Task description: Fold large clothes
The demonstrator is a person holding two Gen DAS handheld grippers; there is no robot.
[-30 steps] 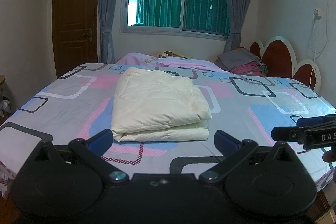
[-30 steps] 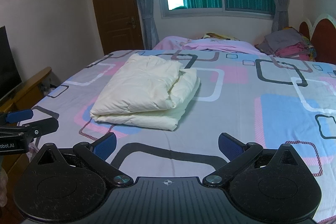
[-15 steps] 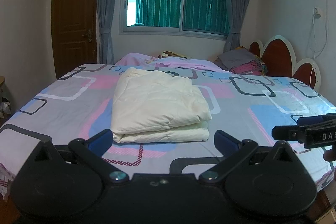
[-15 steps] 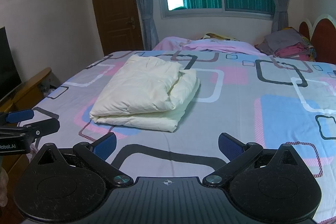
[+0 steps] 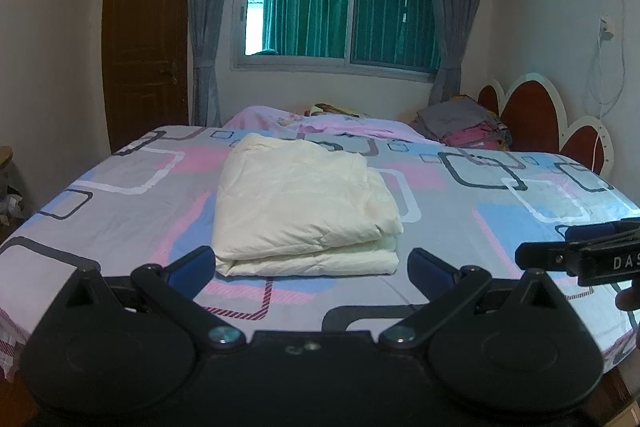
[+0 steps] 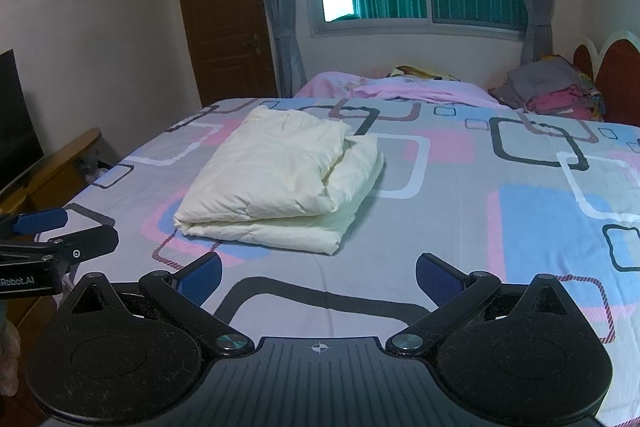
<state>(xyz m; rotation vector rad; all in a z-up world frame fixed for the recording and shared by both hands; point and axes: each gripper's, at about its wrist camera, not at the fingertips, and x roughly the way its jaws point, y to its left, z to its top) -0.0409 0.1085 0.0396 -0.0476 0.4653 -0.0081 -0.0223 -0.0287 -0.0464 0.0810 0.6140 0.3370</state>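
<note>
Left wrist view: one cream garment, folded into a thick rectangle, lies flat on the patterned bed sheet, on the near half, left of centre. One left gripper hangs before its near edge, fingers spread wide, holding nothing. One right gripper is likewise spread and empty, off the garment's near right corner. One stack of folded clothes sits by the headboard. Bare sheet surrounds the garment on all four sides.

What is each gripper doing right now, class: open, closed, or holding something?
Left gripper: open, holding nothing.
Right gripper: open, holding nothing.
</note>
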